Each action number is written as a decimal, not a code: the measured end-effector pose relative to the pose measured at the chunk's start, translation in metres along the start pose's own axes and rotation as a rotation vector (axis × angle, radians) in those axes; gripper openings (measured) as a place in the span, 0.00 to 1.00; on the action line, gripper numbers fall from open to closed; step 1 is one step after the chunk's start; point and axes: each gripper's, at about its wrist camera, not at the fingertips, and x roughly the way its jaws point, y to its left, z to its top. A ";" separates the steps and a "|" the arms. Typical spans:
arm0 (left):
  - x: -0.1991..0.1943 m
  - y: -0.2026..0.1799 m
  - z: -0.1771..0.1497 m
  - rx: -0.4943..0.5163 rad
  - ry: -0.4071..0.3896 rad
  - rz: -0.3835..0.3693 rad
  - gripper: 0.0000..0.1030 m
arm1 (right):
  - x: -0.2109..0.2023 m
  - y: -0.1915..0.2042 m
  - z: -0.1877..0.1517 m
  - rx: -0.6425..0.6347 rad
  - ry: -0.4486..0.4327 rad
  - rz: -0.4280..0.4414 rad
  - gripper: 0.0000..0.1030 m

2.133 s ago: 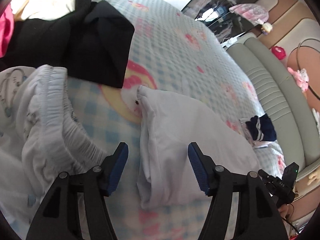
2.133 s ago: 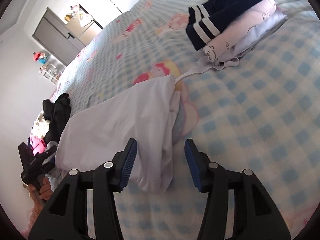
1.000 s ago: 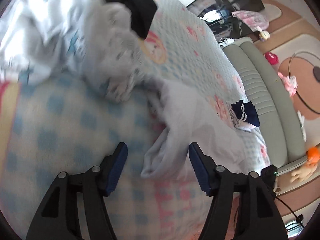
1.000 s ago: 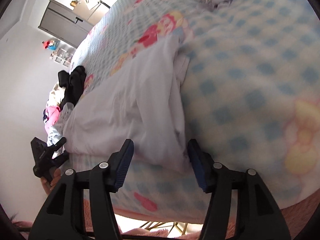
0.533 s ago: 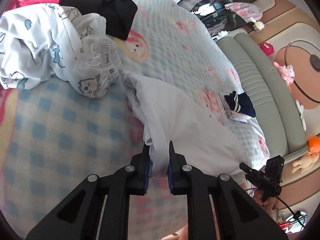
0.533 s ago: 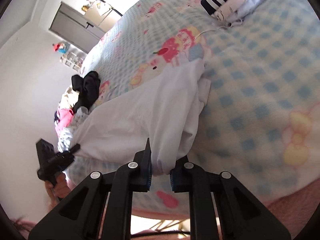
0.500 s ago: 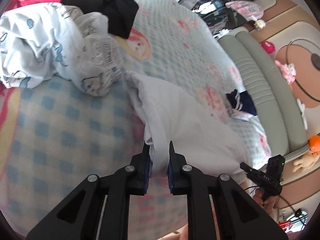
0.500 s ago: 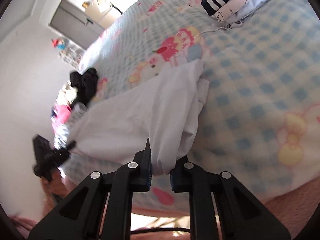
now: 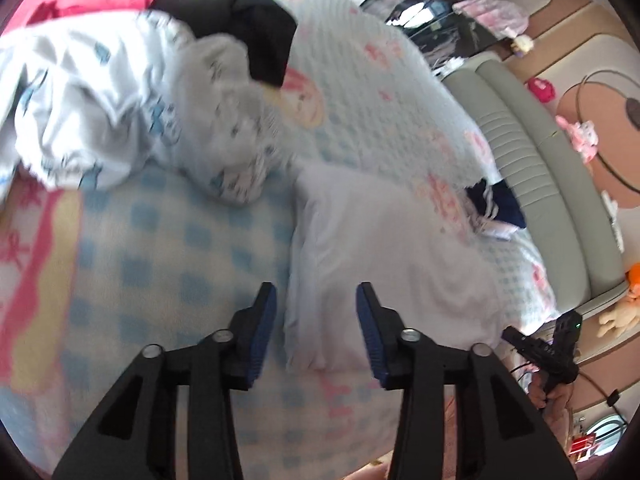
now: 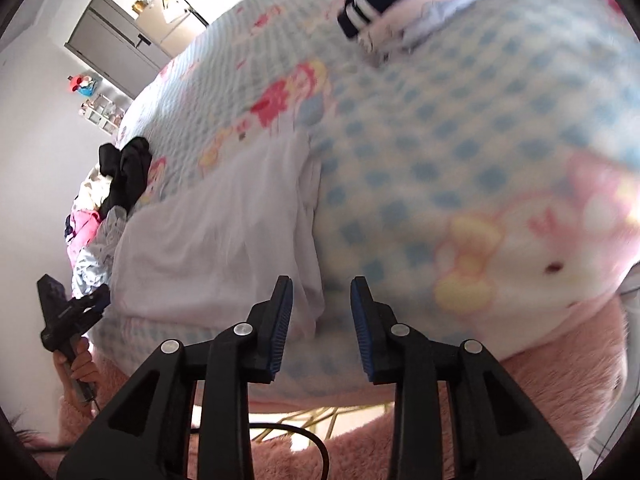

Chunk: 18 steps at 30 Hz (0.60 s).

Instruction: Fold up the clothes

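Both grippers have let go: left gripper [image 9: 316,328] and right gripper [image 10: 322,324] jaws opening, empty, over the white garment [image 9: 372,248]; its loose edge could spring open.

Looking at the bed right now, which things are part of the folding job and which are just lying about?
Part of the job:
- white garment
- left claw, opening
- right claw, opening
- unfolded heap
- folded stack

Lying about:
- plush toys
- cabinet
- shelf
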 end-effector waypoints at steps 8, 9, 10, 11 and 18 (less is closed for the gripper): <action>0.044 0.000 0.052 -0.051 -0.021 0.066 0.18 | 0.032 0.010 -0.002 -0.002 0.076 -0.028 0.30; 0.051 -0.004 0.055 -0.017 -0.013 0.129 0.16 | 0.035 0.009 -0.004 0.003 0.088 -0.042 0.30; 0.059 -0.018 0.058 0.072 -0.017 0.287 0.16 | 0.039 0.007 -0.006 0.008 0.099 -0.056 0.29; 0.063 -0.029 0.059 0.144 -0.018 0.398 0.16 | 0.037 0.007 -0.007 0.001 0.101 -0.083 0.29; 0.033 -0.095 0.018 0.212 -0.071 0.195 0.19 | -0.002 0.019 -0.019 -0.076 0.050 -0.171 0.30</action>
